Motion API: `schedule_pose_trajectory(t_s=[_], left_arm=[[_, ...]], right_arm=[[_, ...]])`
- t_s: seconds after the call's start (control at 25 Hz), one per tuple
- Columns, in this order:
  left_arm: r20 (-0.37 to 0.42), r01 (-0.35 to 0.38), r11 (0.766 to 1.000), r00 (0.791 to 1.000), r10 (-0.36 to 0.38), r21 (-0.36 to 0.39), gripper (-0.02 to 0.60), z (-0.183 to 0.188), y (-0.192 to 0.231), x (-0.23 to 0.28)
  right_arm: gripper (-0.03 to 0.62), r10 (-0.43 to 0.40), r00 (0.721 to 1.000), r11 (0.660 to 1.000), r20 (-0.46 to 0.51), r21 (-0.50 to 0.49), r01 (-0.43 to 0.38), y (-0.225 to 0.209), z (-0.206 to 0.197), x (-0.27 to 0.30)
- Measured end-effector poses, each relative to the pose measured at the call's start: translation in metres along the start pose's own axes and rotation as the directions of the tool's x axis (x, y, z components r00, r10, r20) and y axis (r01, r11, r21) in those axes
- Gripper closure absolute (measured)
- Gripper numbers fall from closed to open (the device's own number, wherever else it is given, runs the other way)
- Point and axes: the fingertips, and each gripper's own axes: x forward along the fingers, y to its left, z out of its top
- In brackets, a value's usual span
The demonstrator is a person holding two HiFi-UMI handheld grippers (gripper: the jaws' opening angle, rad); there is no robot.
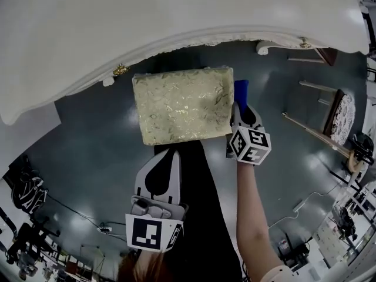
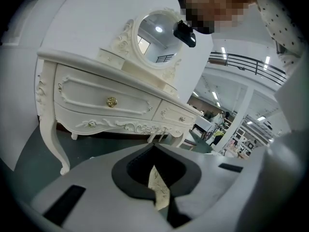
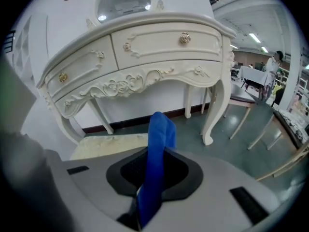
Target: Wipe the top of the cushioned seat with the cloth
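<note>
The cushioned seat (image 1: 182, 104), covered in pale gold patterned fabric, stands on the dark floor in front of a white dressing table (image 1: 147, 22). My right gripper (image 1: 238, 107) is at the seat's right edge, shut on a blue cloth (image 1: 241, 89) that sticks up beyond its jaws. In the right gripper view the blue cloth (image 3: 158, 134) rises from the right gripper (image 3: 153, 154), with the seat (image 3: 108, 146) to the left below. My left gripper (image 1: 171, 150) sits at the seat's near edge, jaws together. In the left gripper view a sliver of seat fabric (image 2: 159, 190) shows behind the left gripper (image 2: 154, 152).
The dressing table's (image 3: 145, 57) curved legs stand just behind the seat. To the right stand wooden chairs (image 1: 341, 113). Cables (image 1: 100, 228) lie on the floor at the lower left. A person's dark-clothed leg (image 1: 202, 216) is below the seat.
</note>
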Motion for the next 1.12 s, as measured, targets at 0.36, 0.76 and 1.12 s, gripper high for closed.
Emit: schedule_pose_trajectory(t_s=[0.36,0.76,1.12], left_arm=[[-0.008,-0.011,1.0,1.0,0.011,-0.001,0.583,-0.003,-0.003,0.003],[0.034,-0.039,0.999,0.999,0.04,-0.022,0.583,0.0,-0.003,0.0],[0.055,-0.044,0.998,0.997,0.047,-0.05,0.583,0.005,0.0,-0.005]], right_arm=[[0.533,-0.023,0.991,1.0,-0.131,0.001,0.023,-0.023,-0.048,0.03],[0.533,-0.025,0.984,1.0,-0.174,0.01,0.027,-0.014,-0.049,0.038],[0.533,-0.061,0.983,0.998,-0.172,-0.001,0.062,-0.013,-0.048,0.038]])
